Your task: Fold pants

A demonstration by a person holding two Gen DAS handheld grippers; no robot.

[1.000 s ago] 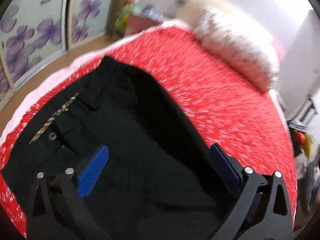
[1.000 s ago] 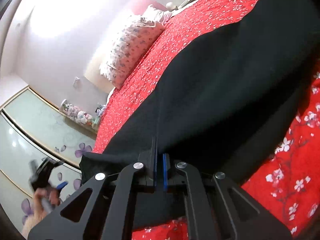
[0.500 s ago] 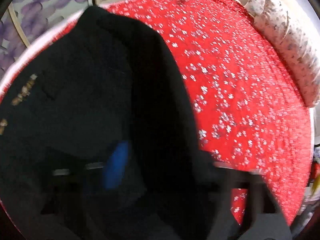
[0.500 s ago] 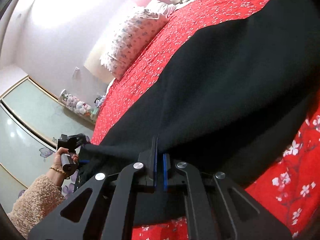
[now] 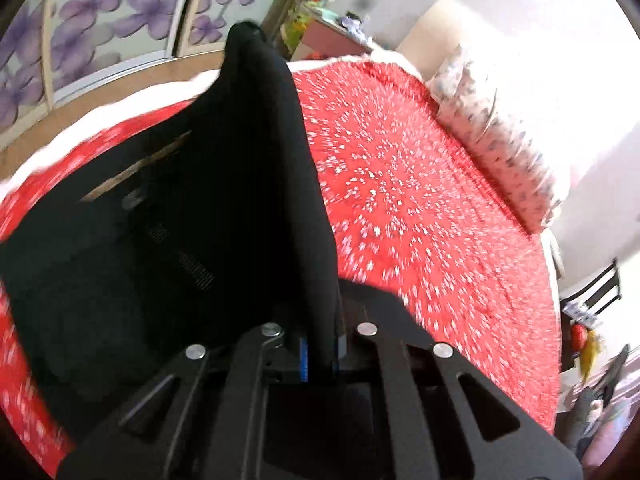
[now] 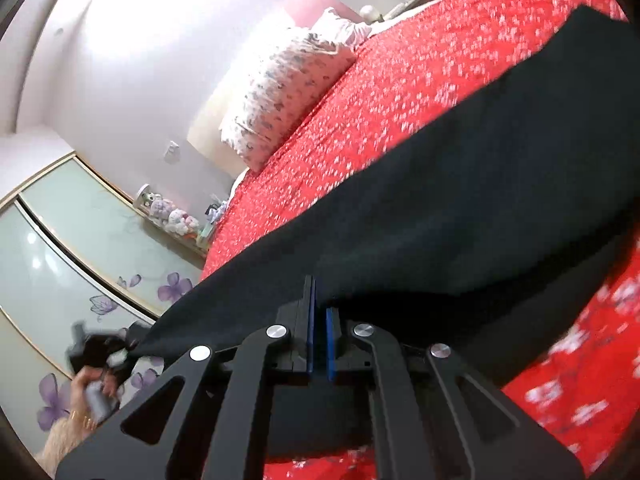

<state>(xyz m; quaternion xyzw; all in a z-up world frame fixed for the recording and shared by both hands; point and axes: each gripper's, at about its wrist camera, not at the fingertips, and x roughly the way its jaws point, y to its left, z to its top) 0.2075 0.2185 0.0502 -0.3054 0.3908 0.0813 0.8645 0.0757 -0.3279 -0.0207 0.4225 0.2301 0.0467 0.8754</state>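
A: Item one, black pants. Location?

B: On the bed with the red floral bedspread, partly raised off it. The waist end, with fly and a tan inner band showing, lies at the near left of the left wrist view. One edge is drawn up into a taut ridge running away from the camera.

A: Item two, left gripper. Condition?

B: Blue pads pressed together on that raised edge, cloth pinched between them. Held so, I judge, to lift one side clear of the spread for carrying across.

A: Item three, right gripper. Condition?

B: Pads nearly together, pinching a fold of the same black cloth. The fabric stretches from it toward the left gripper, seen small at lower left in the person's hand.

A: Reason for both grips?

B: Probably to keep the garment stretched between two points, so one half can be laid flat over the other without bunching.

A: Other stock?

B: Floral pillow at the headboard; sliding wardrobe doors with purple flowers.
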